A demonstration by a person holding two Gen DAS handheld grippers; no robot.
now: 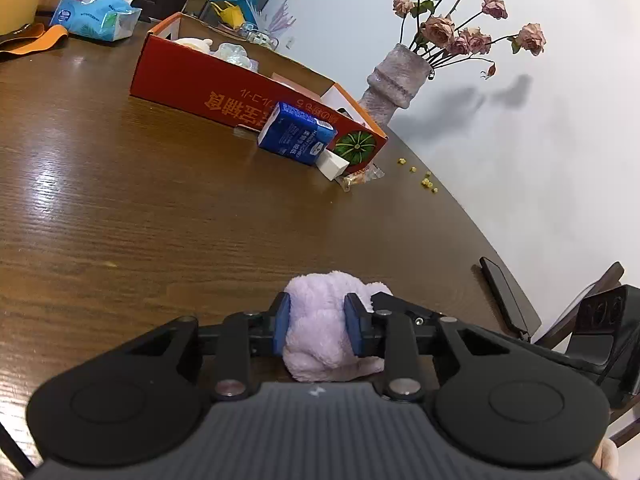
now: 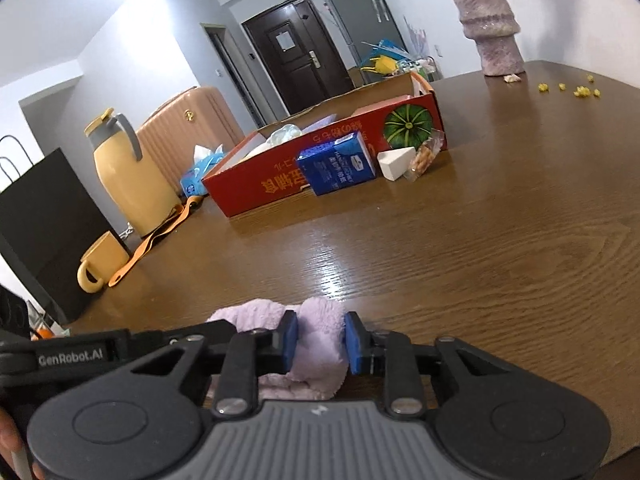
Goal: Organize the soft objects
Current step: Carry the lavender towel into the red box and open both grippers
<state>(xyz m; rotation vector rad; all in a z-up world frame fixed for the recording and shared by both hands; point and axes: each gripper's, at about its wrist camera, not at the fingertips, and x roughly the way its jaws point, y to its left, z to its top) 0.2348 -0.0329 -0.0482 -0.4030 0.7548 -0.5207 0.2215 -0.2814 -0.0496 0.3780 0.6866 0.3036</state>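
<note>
Both ends of the lilac fleece cloth [image 1: 320, 320] need an even pinch, so I judge the step goes best if the two hands travel together and keep the cloth from sagging. The left gripper [image 1: 318, 326] is clamped narrow on one bunched end, directly between its blue pads. The right gripper [image 2: 320, 340] clamps the other end likewise, low over the table [image 2: 440, 260]. The red carton [image 2: 320, 160] lies well ahead.

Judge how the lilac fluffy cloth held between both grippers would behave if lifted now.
The cloth is probably floppy: it bulges around the left hand-held gripper and right hand-held gripper. Likely light, and plush enough not to slip.
</note>
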